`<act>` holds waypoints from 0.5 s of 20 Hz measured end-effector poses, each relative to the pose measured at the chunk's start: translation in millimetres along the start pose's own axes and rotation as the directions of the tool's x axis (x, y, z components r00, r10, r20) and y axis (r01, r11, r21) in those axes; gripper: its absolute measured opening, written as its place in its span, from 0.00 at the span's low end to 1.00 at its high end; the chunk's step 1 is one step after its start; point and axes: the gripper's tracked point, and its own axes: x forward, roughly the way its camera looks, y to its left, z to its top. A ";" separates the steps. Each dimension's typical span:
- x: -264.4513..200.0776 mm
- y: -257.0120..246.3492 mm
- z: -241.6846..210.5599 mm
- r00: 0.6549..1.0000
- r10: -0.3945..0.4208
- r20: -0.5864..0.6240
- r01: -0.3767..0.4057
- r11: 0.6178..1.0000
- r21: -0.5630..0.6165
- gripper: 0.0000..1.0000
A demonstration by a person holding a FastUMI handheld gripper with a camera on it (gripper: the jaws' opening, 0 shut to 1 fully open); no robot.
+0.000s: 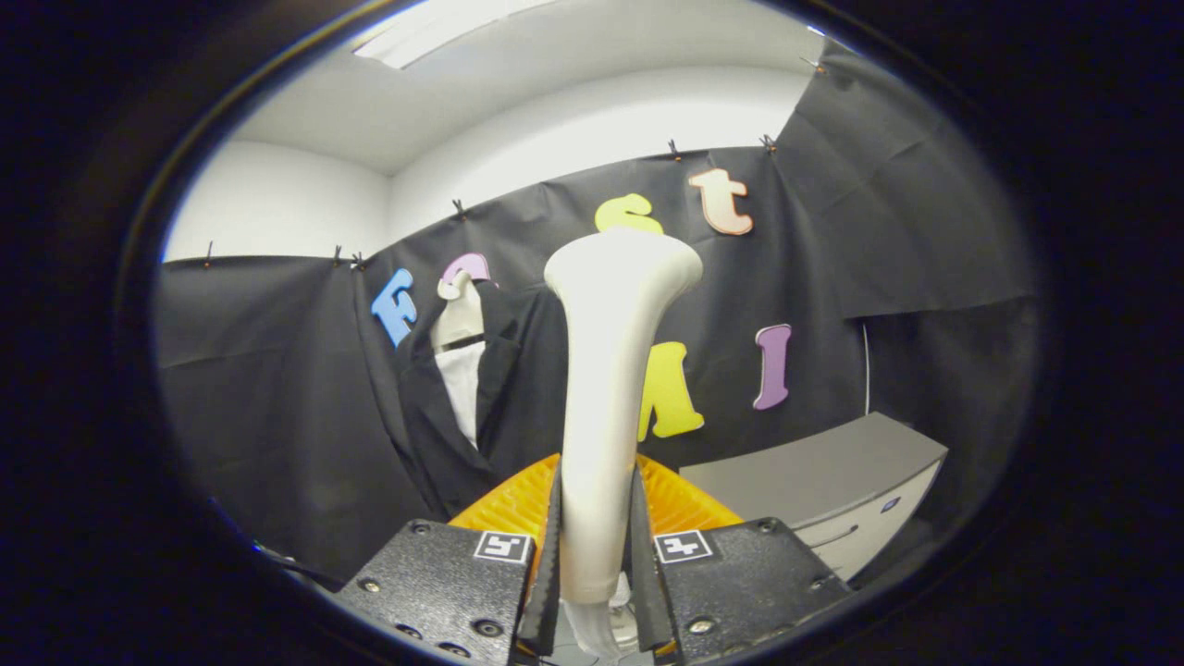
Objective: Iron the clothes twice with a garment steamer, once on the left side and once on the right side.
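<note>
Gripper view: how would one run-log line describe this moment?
gripper: shut on white plastic steamer handle | black jacket with white shirt: hanging beyond fingers, apart | ironing: not started

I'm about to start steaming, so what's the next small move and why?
Probably swing the steamer, clamped upright in the tool, leftward toward the dark jacket: the jacket hangs beyond the fingers to their left, and the steamer head is not near it.

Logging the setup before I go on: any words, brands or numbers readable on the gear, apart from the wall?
No readable text.
Black-and-white square markers on the gripper, shut on the white plastic steamer: patterns, no words.
Small blue badge on the grey cabinet: too small to read.
</note>
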 end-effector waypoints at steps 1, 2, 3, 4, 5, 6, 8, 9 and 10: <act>6.6 8.8 3.9 1.000 0.013 0.007 -0.013 1.000 -0.002 0.35; 13.6 17.6 7.2 1.000 0.026 0.011 -0.026 1.000 -0.007 0.35; 21.8 25.3 12.0 0.999 0.039 0.016 -0.039 0.999 -0.012 0.35; 30.2 35.2 16.8 0.998 0.054 0.022 -0.053 0.998 -0.020 0.35; 38.7 40.6 19.9 0.998 0.063 0.028 -0.063 0.998 -0.028 0.35; 48.9 46.3 24.3 0.997 0.072 0.036 -0.070 0.997 -0.034 0.35; 73.3 57.7 29.4 0.996 0.084 0.040 -0.083 0.996 -0.037 0.35; 84.1 62.0 31.5 0.995 0.090 0.041 -0.088 0.995 -0.038 0.35; 96.9 66.0 33.6 0.995 0.095 0.040 -0.093 0.995 -0.041 0.35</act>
